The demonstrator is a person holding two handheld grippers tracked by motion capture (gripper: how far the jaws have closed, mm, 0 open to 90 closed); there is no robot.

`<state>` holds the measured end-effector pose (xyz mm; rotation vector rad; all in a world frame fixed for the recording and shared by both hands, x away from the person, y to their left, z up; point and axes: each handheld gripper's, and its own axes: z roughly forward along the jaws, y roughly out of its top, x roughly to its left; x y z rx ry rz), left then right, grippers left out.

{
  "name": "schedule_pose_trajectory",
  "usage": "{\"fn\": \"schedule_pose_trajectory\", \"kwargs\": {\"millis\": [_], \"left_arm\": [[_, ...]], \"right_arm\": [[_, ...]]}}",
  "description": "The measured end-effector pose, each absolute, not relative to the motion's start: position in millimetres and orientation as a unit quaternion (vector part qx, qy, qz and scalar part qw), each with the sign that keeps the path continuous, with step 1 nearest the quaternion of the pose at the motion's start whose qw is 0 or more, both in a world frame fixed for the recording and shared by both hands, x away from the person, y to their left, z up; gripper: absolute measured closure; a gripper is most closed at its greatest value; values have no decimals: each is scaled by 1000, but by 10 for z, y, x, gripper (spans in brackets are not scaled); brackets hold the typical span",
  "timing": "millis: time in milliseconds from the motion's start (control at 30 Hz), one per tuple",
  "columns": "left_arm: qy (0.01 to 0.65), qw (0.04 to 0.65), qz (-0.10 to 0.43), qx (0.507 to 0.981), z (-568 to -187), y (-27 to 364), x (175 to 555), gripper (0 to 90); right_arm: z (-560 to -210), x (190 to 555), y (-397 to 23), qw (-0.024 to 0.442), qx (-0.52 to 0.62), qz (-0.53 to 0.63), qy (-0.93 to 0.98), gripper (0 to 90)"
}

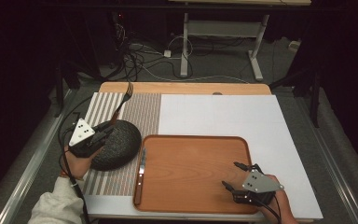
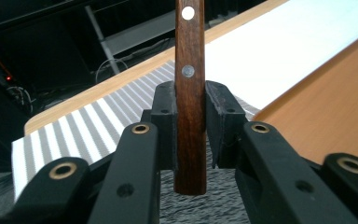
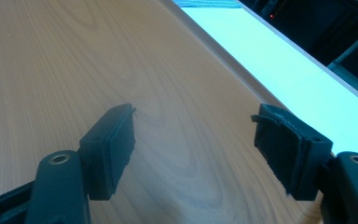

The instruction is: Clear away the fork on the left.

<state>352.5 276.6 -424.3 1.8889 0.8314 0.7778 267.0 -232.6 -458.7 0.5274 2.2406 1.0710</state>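
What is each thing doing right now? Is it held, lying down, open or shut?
Wooden-handled fork: held up, tines pointing away.
Left gripper: jaws shut on the fork's handle.
Right gripper: jaws open, holding nothing.
Wooden-handled knife: lying flat on the tray.
Orange wooden tray: flat on table.
Dark round bowl: upside down.

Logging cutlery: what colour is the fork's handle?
Dark reddish-brown wood with metal rivets; the fork handle shows best in the left gripper view.

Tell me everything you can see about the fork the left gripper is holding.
The fork has a dark brown wooden handle with two round metal rivets and metal tines at the far end. The left gripper is shut on the handle near its butt, fingers pressing both sides. It tilts up and away over the dark textured bowl and striped mat.
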Motion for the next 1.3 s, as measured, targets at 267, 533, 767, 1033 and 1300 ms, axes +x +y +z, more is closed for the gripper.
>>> {"fn": "schedule_pose_trajectory", "kwargs": {"millis": [267, 533, 767, 1033, 1300], "left_arm": [[309, 456, 327, 768, -4209, 2576, 3469, 733], [287, 461, 307, 782, -4201, 2398, 3386, 733], [260, 460, 294, 797, -4204, 2245, 3295, 733], [236, 459, 283, 808, -4265, 2048, 3137, 733], [207, 467, 252, 822, -4326, 1837, 2982, 733]], "right_arm": [[-4591, 2659, -2312, 294, 194, 403, 845, 291], [-4587, 2663, -2327, 296, 195, 404, 843, 291], [-4588, 2659, -2323, 296, 195, 404, 844, 291], [-4587, 2656, -2327, 295, 195, 404, 843, 291], [-4583, 2652, -2331, 298, 195, 405, 842, 291]]}}
